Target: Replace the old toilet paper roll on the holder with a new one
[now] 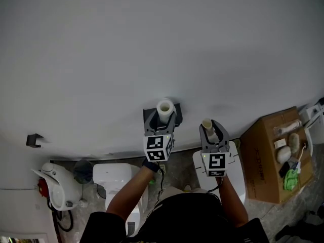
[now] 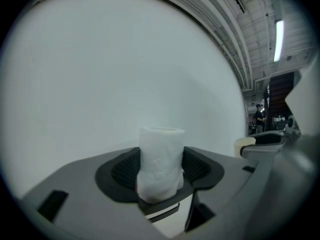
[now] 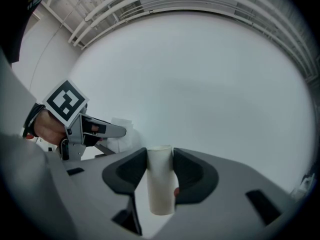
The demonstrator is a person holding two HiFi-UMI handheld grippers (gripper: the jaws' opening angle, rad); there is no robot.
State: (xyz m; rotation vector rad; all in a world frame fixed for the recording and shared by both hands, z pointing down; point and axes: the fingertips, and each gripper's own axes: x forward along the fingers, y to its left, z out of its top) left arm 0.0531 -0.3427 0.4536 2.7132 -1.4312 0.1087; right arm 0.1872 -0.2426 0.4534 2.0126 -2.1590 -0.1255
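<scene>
A white toilet paper roll (image 1: 165,108) stands upright between the pads of my left gripper (image 1: 163,117), which press on its sides; the paper looks creased there (image 2: 160,164). It is held against the wall at a dark holder bracket (image 1: 150,113); whether it sits on the holder I cannot tell. To the right, my right gripper (image 1: 212,129) is shut on a bare cardboard tube (image 1: 207,124), also upright (image 3: 160,179), slightly off the wall. The right gripper view shows the left gripper (image 3: 95,129) and the white roll (image 3: 120,134) at its left.
Below are a white toilet (image 1: 114,178) and a white lid (image 1: 236,172). A cardboard box (image 1: 266,156) with small items on top stands at the right. A white appliance (image 1: 58,184) sits at the lower left. A small dark hook (image 1: 34,140) is on the wall.
</scene>
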